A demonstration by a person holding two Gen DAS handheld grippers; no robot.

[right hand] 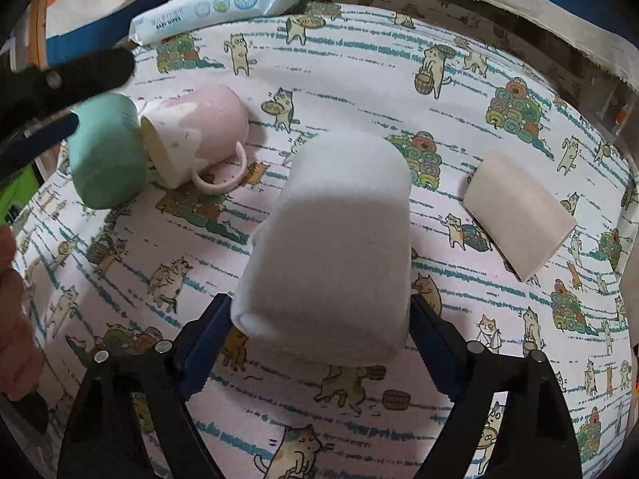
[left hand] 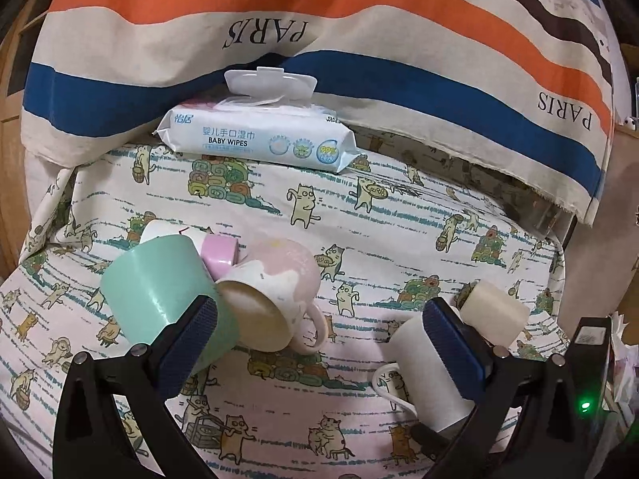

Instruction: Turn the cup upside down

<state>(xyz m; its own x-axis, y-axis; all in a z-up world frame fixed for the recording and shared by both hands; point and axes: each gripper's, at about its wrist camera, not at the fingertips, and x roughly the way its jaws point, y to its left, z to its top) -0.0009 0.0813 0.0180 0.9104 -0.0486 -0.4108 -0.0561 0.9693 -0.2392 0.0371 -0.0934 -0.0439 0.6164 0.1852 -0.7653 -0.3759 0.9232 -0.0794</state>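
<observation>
A white mug [right hand: 331,247] lies between the blue pads of my right gripper [right hand: 319,319], which is closed on its rim end; its base points away from the camera. In the left wrist view the same white mug [left hand: 415,355] shows behind the right pad, its handle to the left. My left gripper [left hand: 319,319] is open and empty above the cloth. A mint green cup [left hand: 159,291] lies on its side at its left pad. A pink and white mug [left hand: 271,291] lies on its side beside it, mouth toward the camera.
A cream cup [right hand: 519,215] lies on its side at the right. A small pink and white cup [left hand: 217,253] lies behind the green one. A pack of baby wipes [left hand: 255,139] sits at the back against striped fabric [left hand: 359,40]. The cat-print cloth [right hand: 359,80] covers the table.
</observation>
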